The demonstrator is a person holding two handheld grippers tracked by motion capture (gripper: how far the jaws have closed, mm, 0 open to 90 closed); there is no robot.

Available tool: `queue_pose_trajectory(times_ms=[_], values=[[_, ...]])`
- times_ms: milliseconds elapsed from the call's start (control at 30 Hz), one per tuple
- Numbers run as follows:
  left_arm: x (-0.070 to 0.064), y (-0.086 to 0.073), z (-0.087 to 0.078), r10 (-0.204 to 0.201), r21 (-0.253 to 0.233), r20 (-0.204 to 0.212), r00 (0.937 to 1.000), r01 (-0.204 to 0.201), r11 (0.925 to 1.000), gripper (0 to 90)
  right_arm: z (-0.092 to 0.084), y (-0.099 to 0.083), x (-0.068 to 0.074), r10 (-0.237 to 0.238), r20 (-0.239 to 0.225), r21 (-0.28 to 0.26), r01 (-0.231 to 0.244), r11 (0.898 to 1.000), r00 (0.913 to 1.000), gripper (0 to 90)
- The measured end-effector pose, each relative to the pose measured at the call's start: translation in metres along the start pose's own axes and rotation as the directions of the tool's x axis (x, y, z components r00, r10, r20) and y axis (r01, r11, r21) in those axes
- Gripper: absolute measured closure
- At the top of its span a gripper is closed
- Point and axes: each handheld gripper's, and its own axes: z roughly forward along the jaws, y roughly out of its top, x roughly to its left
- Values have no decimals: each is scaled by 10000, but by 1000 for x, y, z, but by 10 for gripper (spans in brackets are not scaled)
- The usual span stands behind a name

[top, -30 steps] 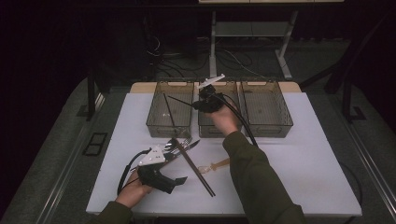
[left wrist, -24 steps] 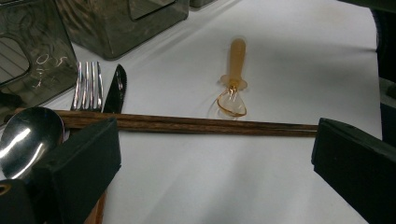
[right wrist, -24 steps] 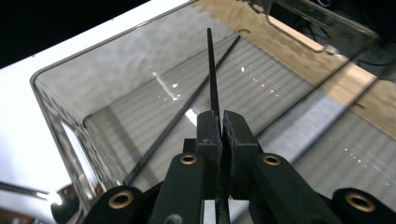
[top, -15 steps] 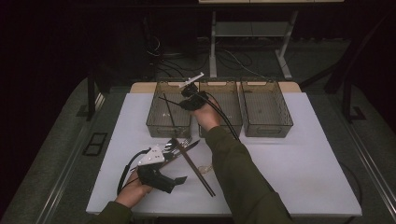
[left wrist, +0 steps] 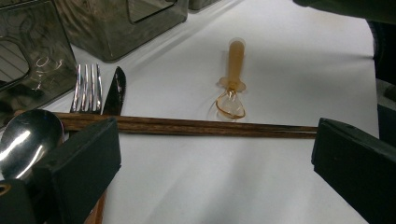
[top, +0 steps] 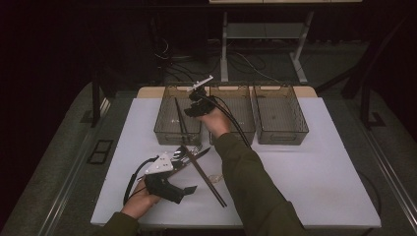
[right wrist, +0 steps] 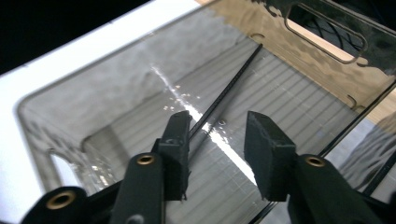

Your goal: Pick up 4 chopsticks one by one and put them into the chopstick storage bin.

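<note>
Chopstick in bin: a thin dark chopstick lies inside the left bin, slanting from its near wall up to the far left corner; in the right gripper view it runs just beside the left jaw and is not pinched.
Right gripper: the right gripper hangs over the left bin's right edge, at the far side of the table; its jaws have just been opening and stand partly spread, with only the bin floor showing between the pads.
Left gripper: the left gripper rests low at the near left of the white table, jaws spread wide, gripping nothing.
Chopsticks on table: a brown wooden pair lies across the table just beyond the left gripper's jaws.
Cutlery: a spoon, a fork and a dark knife lie beside the chopsticks' left end.
Small amber utensil: it lies alone farther out.
Other bins: the middle bin and the right bin stand in a row with the left one.
</note>
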Motion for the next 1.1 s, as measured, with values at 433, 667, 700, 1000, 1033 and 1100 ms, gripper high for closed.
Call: queue_pose_trajectory(times_ms=[433, 667, 700, 1000, 1033, 1100], values=[[0, -1, 4, -12, 92, -66, 10000, 13, 10000, 8, -45, -22, -7, -23, -710, -577, -18, 9983, 9975, 389], [-1, -2, 4, -42, 150, -79, 10000, 43, 9999, 8, -77, -50, -14, -379, -795, -819, 314, 9961, 9961, 300], [-1, -2, 4, -37, 140, -83, 10000, 38, 9999, 8, -81, -53, -15, -354, -778, -838, 288, 9961, 9963, 288], [-2, -2, 5, -74, 270, -164, 9998, 78, 9996, 8, -114, -82, -27, -337, -761, -1127, 250, 9933, 9965, 213], [-1, -2, 5, -63, 302, -164, 9998, 68, 9995, 8, -118, -86, -29, -306, -807, -1176, 210, 9928, 9963, 211], [-1, -2, 5, -131, 219, -163, 9998, 134, 9997, 8, -124, -92, -30, -209, -860, -1296, 96, 9915, 9961, 204]])
